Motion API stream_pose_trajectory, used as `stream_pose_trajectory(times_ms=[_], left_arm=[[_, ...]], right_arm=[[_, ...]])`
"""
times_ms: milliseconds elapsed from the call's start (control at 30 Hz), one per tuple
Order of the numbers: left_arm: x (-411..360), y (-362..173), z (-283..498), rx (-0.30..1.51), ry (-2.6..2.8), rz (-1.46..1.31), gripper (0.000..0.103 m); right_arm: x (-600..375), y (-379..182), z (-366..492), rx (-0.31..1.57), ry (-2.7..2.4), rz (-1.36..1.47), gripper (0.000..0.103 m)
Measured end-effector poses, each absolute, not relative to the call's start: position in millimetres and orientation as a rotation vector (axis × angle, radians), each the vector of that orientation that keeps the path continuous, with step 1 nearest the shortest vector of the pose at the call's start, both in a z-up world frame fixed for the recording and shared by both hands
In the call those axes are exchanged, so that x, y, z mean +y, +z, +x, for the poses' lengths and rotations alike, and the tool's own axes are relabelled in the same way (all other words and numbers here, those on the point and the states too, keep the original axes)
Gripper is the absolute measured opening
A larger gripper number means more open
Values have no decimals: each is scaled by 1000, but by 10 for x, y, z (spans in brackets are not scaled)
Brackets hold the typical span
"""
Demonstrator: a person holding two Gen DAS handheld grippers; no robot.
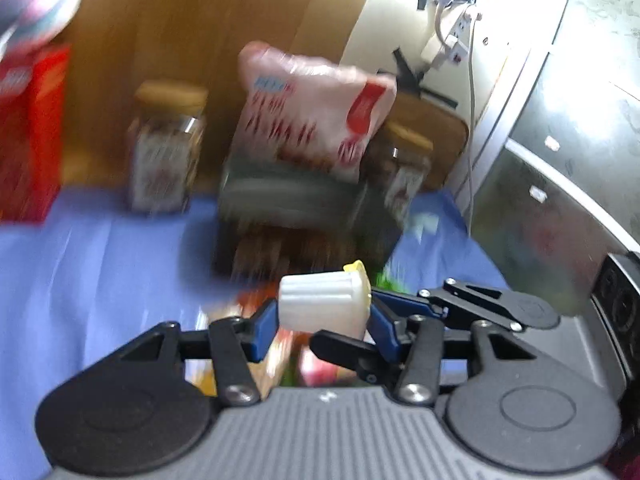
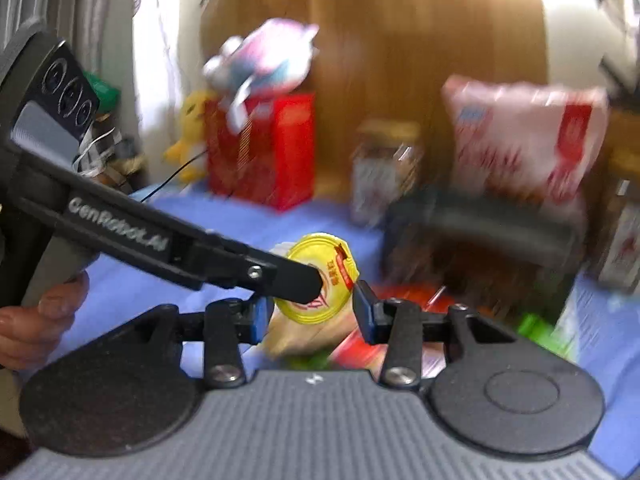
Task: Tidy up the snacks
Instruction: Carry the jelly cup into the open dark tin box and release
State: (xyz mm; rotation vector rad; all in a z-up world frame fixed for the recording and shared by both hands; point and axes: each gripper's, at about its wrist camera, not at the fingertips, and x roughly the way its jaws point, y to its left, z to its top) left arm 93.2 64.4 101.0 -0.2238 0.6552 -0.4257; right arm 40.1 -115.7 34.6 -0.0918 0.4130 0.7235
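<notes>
Blue-clothed table (image 1: 100,248), snacks everywhere: a yellow-lidded cup (image 2: 316,280) is clamped by both the left gripper (image 1: 324,316) and right gripper (image 2: 310,312) jaws, probably for steadier carrying.

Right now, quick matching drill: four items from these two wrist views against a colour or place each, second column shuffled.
Items:
1. small ribbed cup
2. cup's foil lid
3. tall box
4. big snack bag

Descriptions:
A. red, plush toy on top
B. white, between the left hand-held gripper fingers
C. pink, standing in the dark bin
D. yellow with red print

Pairs: 1-B, 2-D, 3-A, 4-C
</notes>
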Motion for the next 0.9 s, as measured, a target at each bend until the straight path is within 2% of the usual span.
stream_pose_trajectory(times_ms=[100,267,400,500,567,600,633,700,800,900], left_arm=[[369,1128,1448,635,-420,-167,48],[62,1016,2190,704,-407,-171,48],[-62,803,2434,756,-400,-176,49],[-121,703,2477,767,-398,-174,54],[-131,710,2453,758,-397,-172,62],[-128,733,2426,750,-397,-171,67],[-118,770,2383,735,-399,-169,69],[-75,861,2264,693,-402,-153,72],[123,955,1985,637,-427,-160,73],[332,876,1700,594,-365,-98,82]], right_arm=[[-1263,490,783,366,652,-91,46],[-1529,472,1524,459,580,-34,46],[-1616,327,1772,518,554,-26,48],[-1664,233,1749,533,538,-37,52],[-1719,214,1754,535,534,-24,53],[-1763,212,1733,532,533,-7,56],[-1812,231,1705,527,530,11,62],[-1958,283,1561,496,530,53,67],[-2222,328,1328,453,514,121,67],[-2567,236,1103,438,481,230,67]])
